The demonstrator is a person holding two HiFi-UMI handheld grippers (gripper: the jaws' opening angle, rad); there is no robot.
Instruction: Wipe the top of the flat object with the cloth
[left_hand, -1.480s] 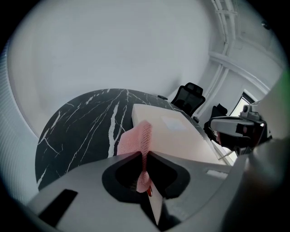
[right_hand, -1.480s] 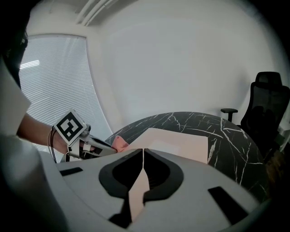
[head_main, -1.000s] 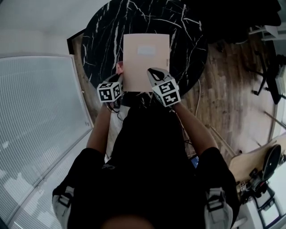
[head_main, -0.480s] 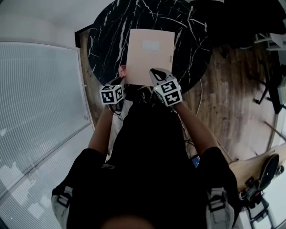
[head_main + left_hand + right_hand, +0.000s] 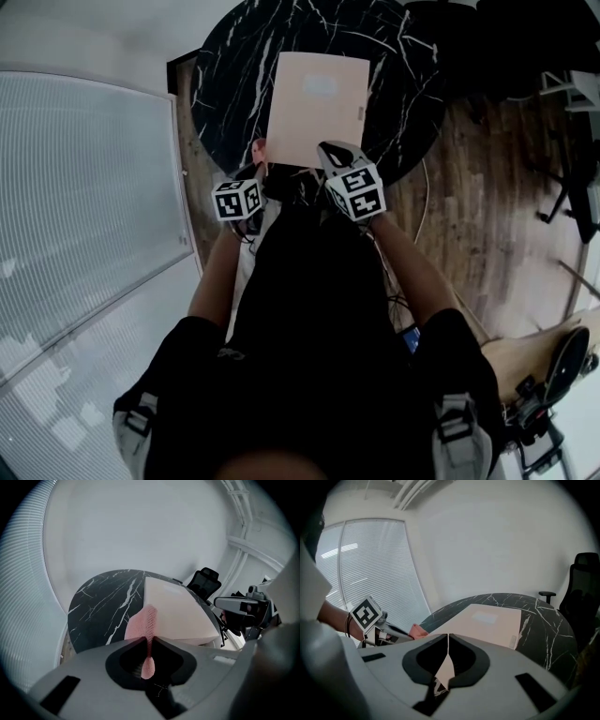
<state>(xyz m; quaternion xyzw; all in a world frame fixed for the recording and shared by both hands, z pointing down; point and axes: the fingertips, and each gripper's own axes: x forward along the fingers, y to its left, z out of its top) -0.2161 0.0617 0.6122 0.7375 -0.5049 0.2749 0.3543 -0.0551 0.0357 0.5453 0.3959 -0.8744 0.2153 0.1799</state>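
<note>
Black marble table (image 5: 225, 84) carried the beige flat object (image 5: 317, 108). Left gripper (image 5: 149, 644) was clamped on the pink cloth (image 5: 144, 623) beside it; right gripper (image 5: 448, 641) pinched the object's near edge.

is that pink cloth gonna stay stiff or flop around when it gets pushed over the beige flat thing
Probably floppy: the pink cloth sags and folds beyond the shut left gripper, so it may bunch when pushed over the flat object. It looks thin and meshy, so it is likely light.
</note>
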